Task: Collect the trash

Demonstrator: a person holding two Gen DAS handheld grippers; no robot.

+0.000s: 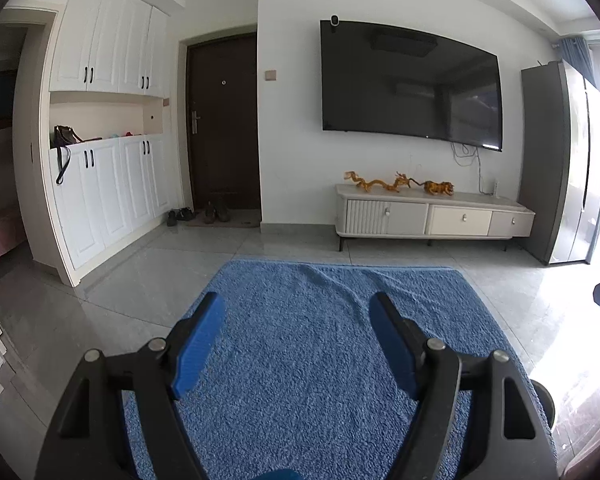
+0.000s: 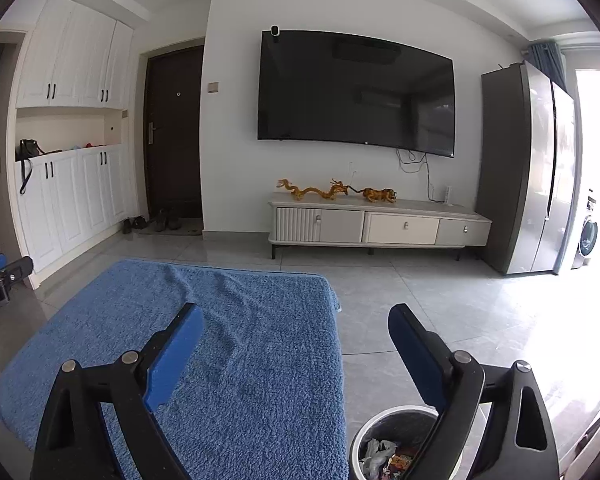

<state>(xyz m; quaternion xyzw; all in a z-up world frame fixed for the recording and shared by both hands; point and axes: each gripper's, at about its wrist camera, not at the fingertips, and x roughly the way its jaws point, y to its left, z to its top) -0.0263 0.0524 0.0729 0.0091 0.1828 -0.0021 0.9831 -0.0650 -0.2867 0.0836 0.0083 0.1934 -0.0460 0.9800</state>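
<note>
My left gripper (image 1: 296, 320), two black arms tipped with ribbed blue pads, is spread wide and holds nothing; it hangs over a shaggy blue rectangular rug (image 1: 300, 380). My right gripper (image 2: 296, 332) is the same, parted wide and empty, over the rug's right edge and the grey tiled floor (image 2: 440, 300). Just below the right finger stands a round dark bin with a pale rim (image 2: 364, 432), on the floor beside the rug, partly hidden by the finger. Inside lies crumpled trash (image 2: 380, 454): a pale plastic bag and coloured wrappers. No loose litter shows on the rug or floor in either view. I judge this trash light, soft and crushable, best pinched at a bunched fold; the bin itself looks light and stiff, best taken at its rim. Farther out, against the white wall, stands a low cream cabinet with drawers (image 2: 380, 228), carrying two orange figurines (image 2: 336, 191), under a large black wall television (image 2: 356, 92). A tall grey refrigerator (image 2: 524, 172) stands to the right, white cupboards (image 2: 72, 200) and a dark brown door (image 2: 176, 132) to the left. Nothing stands between my grippers and the bin.
</note>
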